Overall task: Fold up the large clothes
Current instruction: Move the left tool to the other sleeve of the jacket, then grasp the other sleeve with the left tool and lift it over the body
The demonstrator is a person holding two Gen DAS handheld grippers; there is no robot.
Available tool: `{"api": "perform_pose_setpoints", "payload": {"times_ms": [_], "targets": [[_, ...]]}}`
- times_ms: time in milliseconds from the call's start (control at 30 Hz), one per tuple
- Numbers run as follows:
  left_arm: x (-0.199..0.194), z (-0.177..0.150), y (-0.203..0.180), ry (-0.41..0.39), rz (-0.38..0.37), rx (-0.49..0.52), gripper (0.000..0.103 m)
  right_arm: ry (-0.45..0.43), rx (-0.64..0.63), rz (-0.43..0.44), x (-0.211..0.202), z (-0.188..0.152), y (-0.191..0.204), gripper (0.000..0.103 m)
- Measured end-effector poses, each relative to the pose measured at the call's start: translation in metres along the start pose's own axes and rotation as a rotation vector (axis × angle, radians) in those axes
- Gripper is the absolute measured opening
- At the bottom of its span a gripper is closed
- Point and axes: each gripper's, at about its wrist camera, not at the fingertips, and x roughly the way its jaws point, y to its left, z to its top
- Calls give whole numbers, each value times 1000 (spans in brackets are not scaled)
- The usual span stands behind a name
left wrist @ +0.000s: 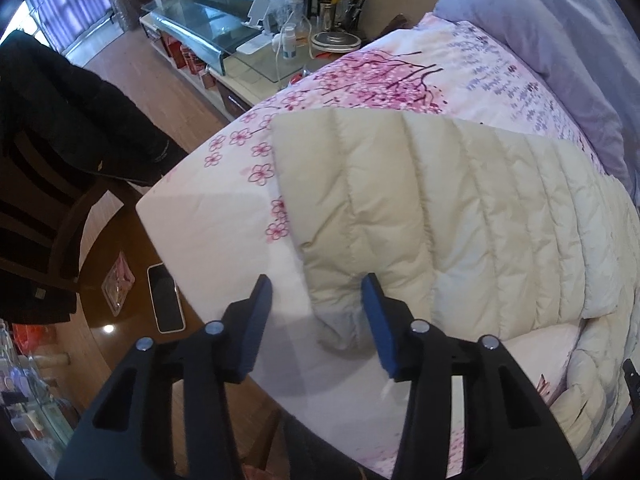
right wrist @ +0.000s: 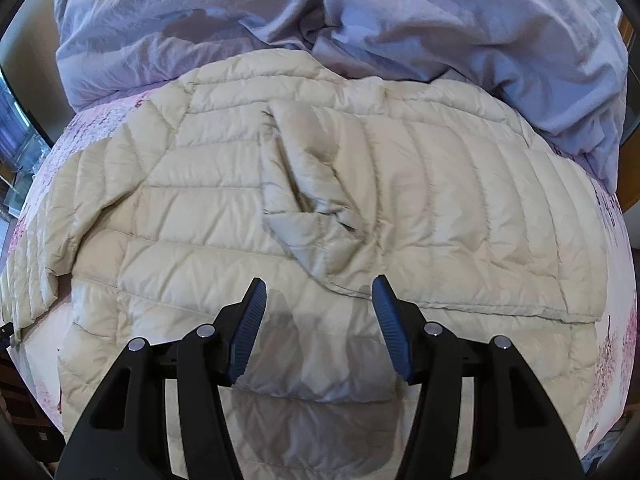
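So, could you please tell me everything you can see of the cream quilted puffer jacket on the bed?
The cream quilted puffer jacket lies spread on the pink floral bedspread, shiny, stitched in puffy channels, partly folded with a rumpled flap mid-body. Its cuffed sleeve end sits between the open left gripper fingers. Lilac bedding borders its far edge.

The puffer jacket [right wrist: 320, 208] is cream with quilted stitch lines. The bedsheet [left wrist: 224, 216] is white with pink blossom print, the duvet [right wrist: 400, 20] plain lavender. Gripper pads [left wrist: 260, 320] are blue on black frames. Black coat [left wrist: 60, 112] off the bed's left edge.
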Motion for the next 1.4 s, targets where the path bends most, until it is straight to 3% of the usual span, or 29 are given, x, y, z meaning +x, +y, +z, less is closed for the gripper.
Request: {"api": "perform_pose_setpoints", "payload": {"times_ms": [33, 167, 367, 867, 1133, 1400], "targets": [[0, 0, -1, -4, 2, 7, 44, 4, 5, -2, 1, -1, -2, 57], [-2, -1, -7, -18, -24, 31, 22, 12, 11, -5, 3, -3, -4, 57], [-2, -2, -13, -30, -29, 41, 8, 13, 11, -4, 3, -3, -5, 57], [-22, 7, -35, -104, 11, 127, 3, 5, 28, -1, 2, 0, -10, 57], [-69, 22, -94, -205, -102, 199, 3, -6, 51, 15, -2, -1, -22, 57], [-122, 17, -212, -272, -301, 359, 3, -15, 101, 41, -6, -2, -46, 57]]}}
